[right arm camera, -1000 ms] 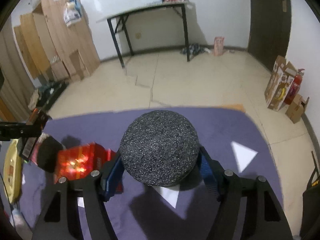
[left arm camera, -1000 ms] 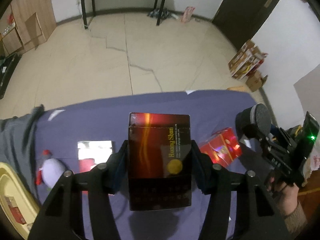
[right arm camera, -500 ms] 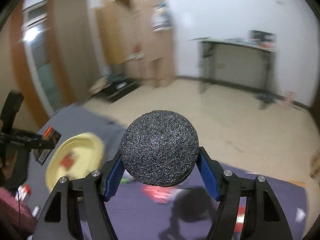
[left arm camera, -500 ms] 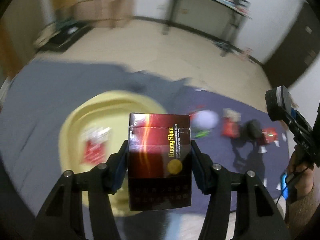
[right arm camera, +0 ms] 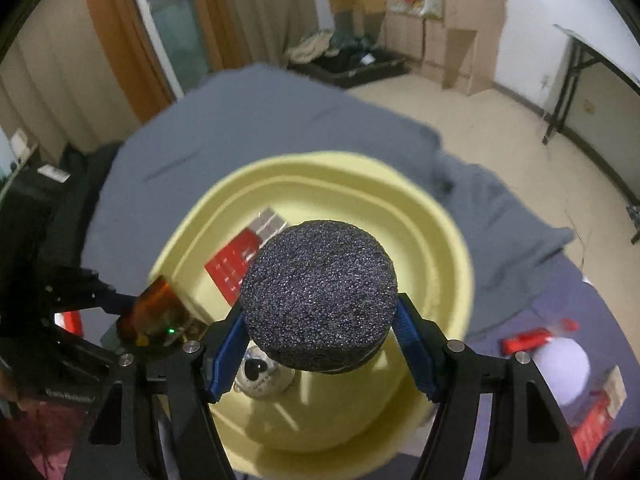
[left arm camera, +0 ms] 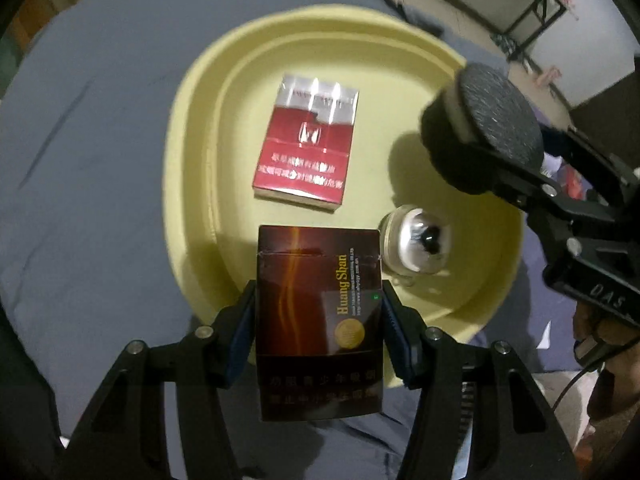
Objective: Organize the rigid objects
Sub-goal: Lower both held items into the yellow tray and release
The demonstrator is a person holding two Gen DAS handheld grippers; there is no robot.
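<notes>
My left gripper (left arm camera: 319, 312) is shut on a dark brown Huang Shan box (left arm camera: 318, 320), held over the near rim of a yellow basin (left arm camera: 192, 128). My right gripper (right arm camera: 320, 340) is shut on a black foam-topped round puck (right arm camera: 318, 294), held above the same basin (right arm camera: 448, 264); it shows at the right in the left wrist view (left arm camera: 486, 128). A red cigarette pack (left arm camera: 306, 146) lies flat in the basin. A small shiny round object (left arm camera: 416, 240) lies beside it, also seen under the puck (right arm camera: 260, 376).
The basin sits on a grey-blue cloth (left arm camera: 88, 160). A white ball (right arm camera: 564, 368) and red packets (right arm camera: 528, 338) lie on the cloth to the right. The bare floor (right arm camera: 500, 112) and a folding table (right arm camera: 592, 56) lie beyond.
Both grippers have swung left from the purple cloth area to above the yellow basin, each still holding its object. The basin now fills both views.
</notes>
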